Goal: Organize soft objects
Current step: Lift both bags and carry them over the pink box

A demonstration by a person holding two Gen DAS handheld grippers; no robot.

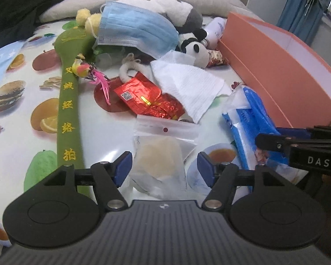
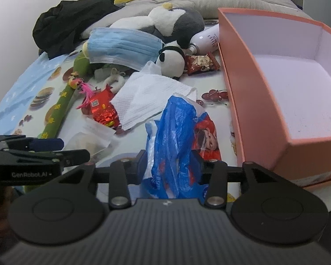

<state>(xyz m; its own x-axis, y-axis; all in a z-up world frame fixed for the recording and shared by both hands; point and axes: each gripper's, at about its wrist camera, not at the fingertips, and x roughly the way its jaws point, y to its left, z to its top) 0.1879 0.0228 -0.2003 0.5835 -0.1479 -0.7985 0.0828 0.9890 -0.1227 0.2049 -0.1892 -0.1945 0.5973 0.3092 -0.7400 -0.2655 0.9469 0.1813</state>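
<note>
Because the crumpled blue plastic bag (image 2: pixel 176 132) is light, limp and slippery, pinching its bunched middle looks safest; it lies on the surface beside the empty pink box (image 2: pixel 298 92), between the half-open right gripper (image 2: pixel 168 165). The left gripper (image 1: pixel 164 167) stands wide around a clear pouch (image 1: pixel 163 154), not pressing it.

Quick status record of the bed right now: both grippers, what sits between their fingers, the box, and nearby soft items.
left gripper: open, fingers either side of the clear zip bag, pads not touching it
right gripper: jaws partly open around the blue plastic bag; contact unclear
pink box: open, empty, to the right of the clutter
white cloth: lying flat, overlapping the red foil packets
face mask: draped over the plush toys
panda plush: beside the box
</note>
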